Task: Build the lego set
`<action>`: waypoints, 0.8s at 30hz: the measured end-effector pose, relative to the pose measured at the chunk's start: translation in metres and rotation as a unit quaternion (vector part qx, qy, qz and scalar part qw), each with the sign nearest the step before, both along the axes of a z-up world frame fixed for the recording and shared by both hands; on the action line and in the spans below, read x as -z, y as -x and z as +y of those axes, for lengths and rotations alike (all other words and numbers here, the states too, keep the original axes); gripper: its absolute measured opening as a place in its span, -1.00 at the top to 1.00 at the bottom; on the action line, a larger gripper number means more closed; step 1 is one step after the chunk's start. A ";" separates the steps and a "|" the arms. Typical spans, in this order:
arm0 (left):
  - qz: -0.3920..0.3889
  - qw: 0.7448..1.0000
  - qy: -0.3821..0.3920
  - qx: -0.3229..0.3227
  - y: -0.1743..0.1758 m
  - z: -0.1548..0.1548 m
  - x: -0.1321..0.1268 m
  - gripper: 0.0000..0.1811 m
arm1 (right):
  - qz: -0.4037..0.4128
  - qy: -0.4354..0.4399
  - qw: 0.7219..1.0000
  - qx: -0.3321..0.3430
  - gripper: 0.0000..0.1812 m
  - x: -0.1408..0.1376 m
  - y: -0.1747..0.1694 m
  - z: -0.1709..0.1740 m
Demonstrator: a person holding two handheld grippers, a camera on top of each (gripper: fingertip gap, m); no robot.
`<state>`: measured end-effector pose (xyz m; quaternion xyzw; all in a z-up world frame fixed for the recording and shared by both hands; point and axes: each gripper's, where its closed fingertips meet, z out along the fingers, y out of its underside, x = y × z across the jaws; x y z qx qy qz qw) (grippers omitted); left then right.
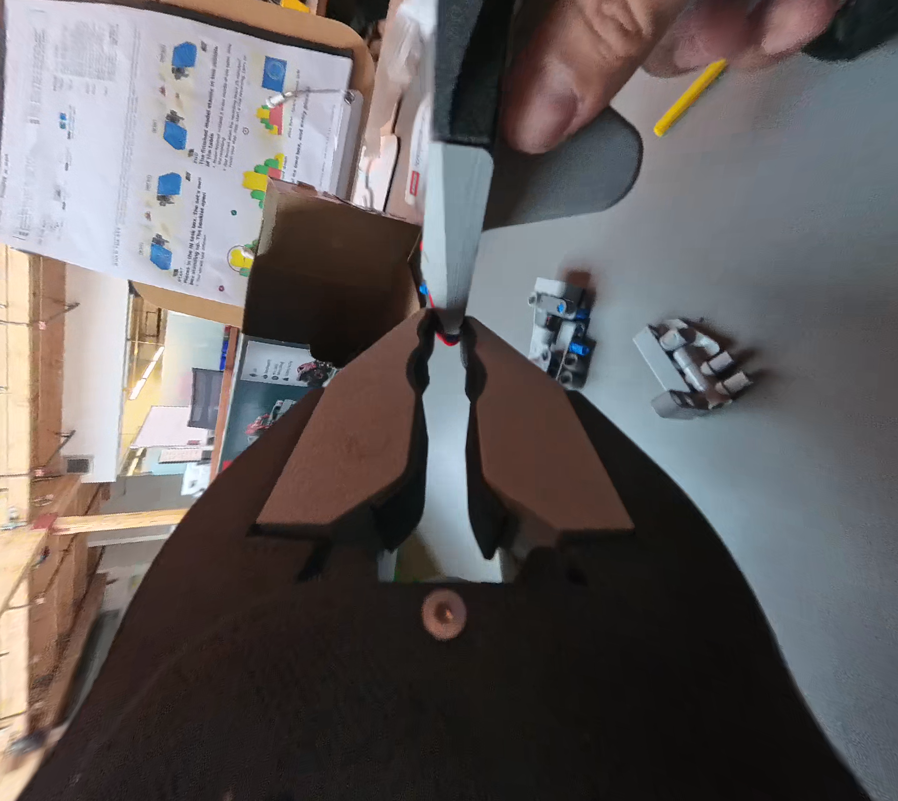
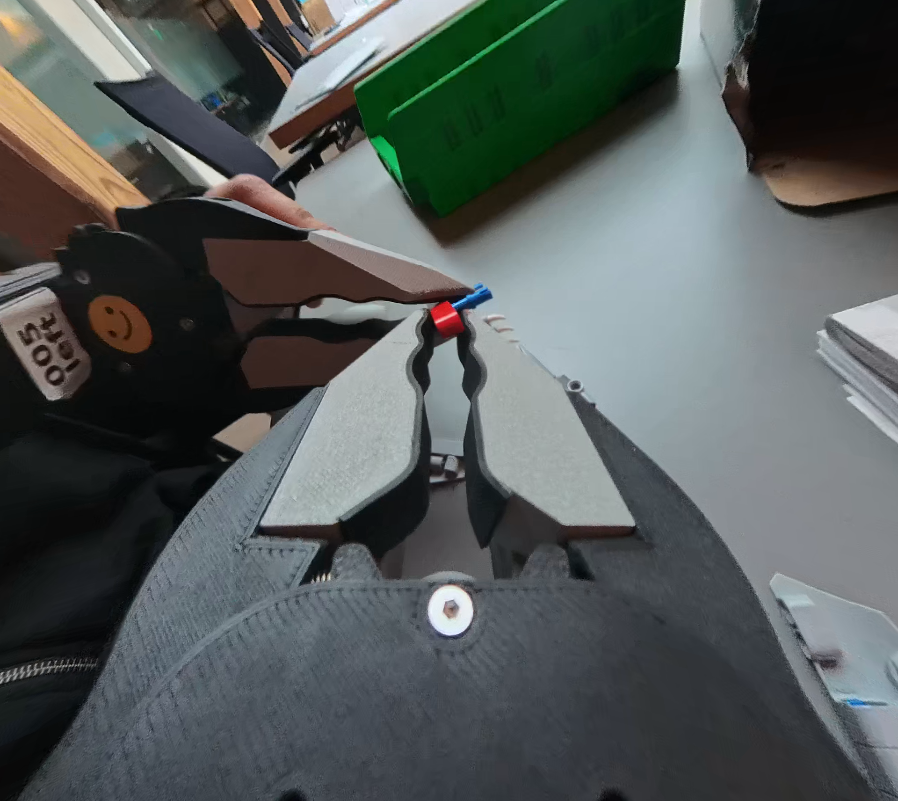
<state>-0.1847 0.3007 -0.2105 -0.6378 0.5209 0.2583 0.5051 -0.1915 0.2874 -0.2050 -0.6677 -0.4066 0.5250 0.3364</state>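
- Left wrist view: the red bush [image 1: 448,337] sits pinched at the tips of the left gripper [image 1: 446,330], held above the tabletop [image 1: 729,243]; the right gripper [image 1: 454,243] comes in head-on from beyond it.
- Right wrist view: the right gripper [image 2: 446,324] grasps the same bush [image 2: 446,321]; the blue pin [image 2: 474,299] points away from its tips, under the left gripper [image 2: 452,291], whose hold this view hides.

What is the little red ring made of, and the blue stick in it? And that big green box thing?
The red ring looks like hard, smooth plastic: solid colour, clean edges, slight sheen. The blue pin through it looks like the same moulded plastic, with a split tip. The green bin seems plastic too, matte, with moulded slots in its wall, though blur leaves that less sure.
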 end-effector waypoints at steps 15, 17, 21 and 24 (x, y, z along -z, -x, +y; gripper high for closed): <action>-0.545 0.757 0.279 0.228 -0.018 -0.032 -0.049 0.93 | 0.034 -0.143 0.985 -0.096 0.69 -0.039 -0.022 -0.016; -0.568 0.696 0.358 0.253 -0.023 -0.042 -0.046 0.92 | 0.008 -0.170 0.982 -0.086 0.63 -0.035 -0.019 -0.015; -0.575 0.671 0.398 0.246 -0.027 -0.044 -0.034 0.93 | -0.002 -0.187 0.976 -0.112 0.95 -0.027 -0.015 -0.026; -0.561 0.679 0.406 0.243 -0.029 -0.045 -0.029 0.94 | 0.002 -0.182 0.976 -0.117 0.96 -0.026 -0.016 -0.028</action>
